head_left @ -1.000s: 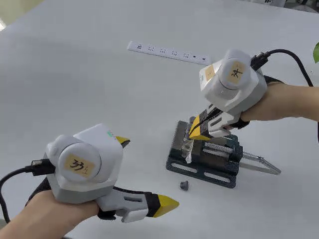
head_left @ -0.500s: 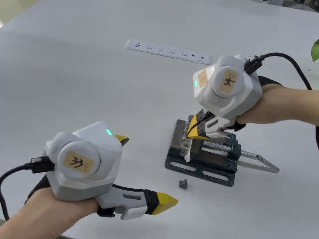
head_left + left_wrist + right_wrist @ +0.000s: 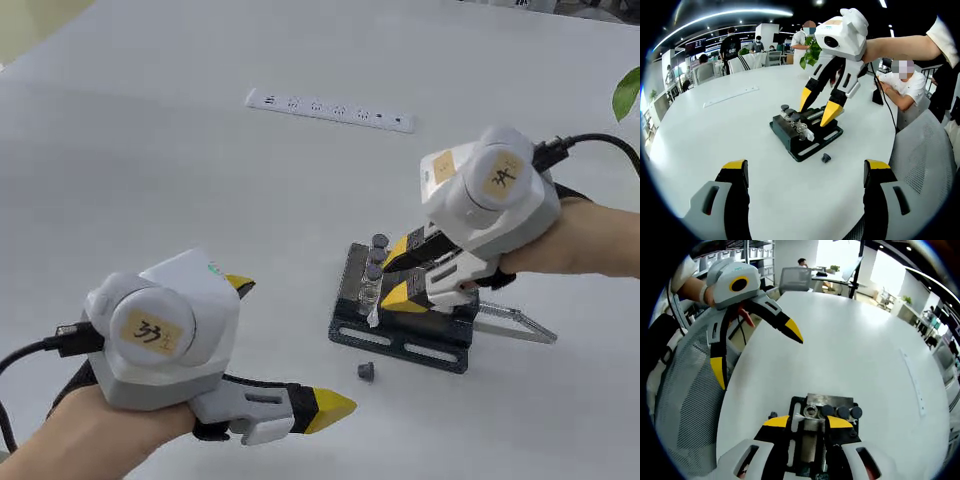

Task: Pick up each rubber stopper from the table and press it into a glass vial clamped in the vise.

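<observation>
A dark vise (image 3: 400, 335) on the white table clamps a row of glass vials (image 3: 372, 280). Three of them carry dark stoppers (image 3: 841, 412); the vial (image 3: 810, 411) closest to my right gripper looks uncapped. My right gripper (image 3: 397, 280) stands open just right of the row, with nothing between its fingers, and its tips (image 3: 807, 421) frame the vise (image 3: 822, 402). One loose rubber stopper (image 3: 366, 371) lies on the table in front of the vise, also seen as the stopper (image 3: 826, 158). My left gripper (image 3: 290, 345) hovers open and empty at the lower left, well apart from the vise (image 3: 805, 135).
A white power strip (image 3: 330, 108) lies at the far side of the table. The vise's handle (image 3: 515, 322) sticks out to the right. A green leaf (image 3: 625, 95) shows at the right edge. People and office chairs are beyond the table (image 3: 700, 130).
My right gripper has pulled back to the right from above the vials and its jaws have spread open. The left gripper has hardly moved.
</observation>
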A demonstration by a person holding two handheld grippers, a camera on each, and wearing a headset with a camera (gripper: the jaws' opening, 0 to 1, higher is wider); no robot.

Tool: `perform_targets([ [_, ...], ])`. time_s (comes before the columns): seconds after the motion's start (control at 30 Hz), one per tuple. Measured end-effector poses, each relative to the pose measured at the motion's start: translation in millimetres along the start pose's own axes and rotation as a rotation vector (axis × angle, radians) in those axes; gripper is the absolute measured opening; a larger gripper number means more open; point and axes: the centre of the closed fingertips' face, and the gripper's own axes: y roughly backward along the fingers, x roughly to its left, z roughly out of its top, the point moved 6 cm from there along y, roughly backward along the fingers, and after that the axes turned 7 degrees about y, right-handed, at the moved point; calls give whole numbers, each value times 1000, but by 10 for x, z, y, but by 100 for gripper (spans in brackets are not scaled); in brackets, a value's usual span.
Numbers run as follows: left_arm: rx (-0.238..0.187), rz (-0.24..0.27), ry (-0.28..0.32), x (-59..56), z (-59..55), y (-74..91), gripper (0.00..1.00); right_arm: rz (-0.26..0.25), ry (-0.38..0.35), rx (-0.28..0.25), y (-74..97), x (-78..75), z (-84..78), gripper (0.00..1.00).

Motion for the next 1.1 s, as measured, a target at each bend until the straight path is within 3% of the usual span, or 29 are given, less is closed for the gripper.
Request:
perform_targets([
  [0.1, -1, -3, -3, -6, 3, -4, 95, -7, -12, -26, 23, 86, -33, 36],
  [0.23, 1, -7, -7, -24, 5, -14, 95, -13, -31, -70, 41, 233, -9, 43],
  [0.37, 0, -9, -13, -36, 15, -15, 95, -13, -38, -106, -2, 350, -17, 39],
  [0.57, 7, -11, -23, -52, 17, -5, 95, -16, -70, -117, -180, 505, -125, 34],
  [0.77, 19, -13, -29, -44, -6, 13, 95, -48, -86, -137, -351, 545, -236, 28],
  [0.97, 32, -11, -31, -19, -43, 30, 95, -31, -77, -107, -503, 600, -315, 23],
  [1.1, 29, -4, -24, 0, -48, 28, 94, -36, -91, -121, -522, 580, -315, 18],
])
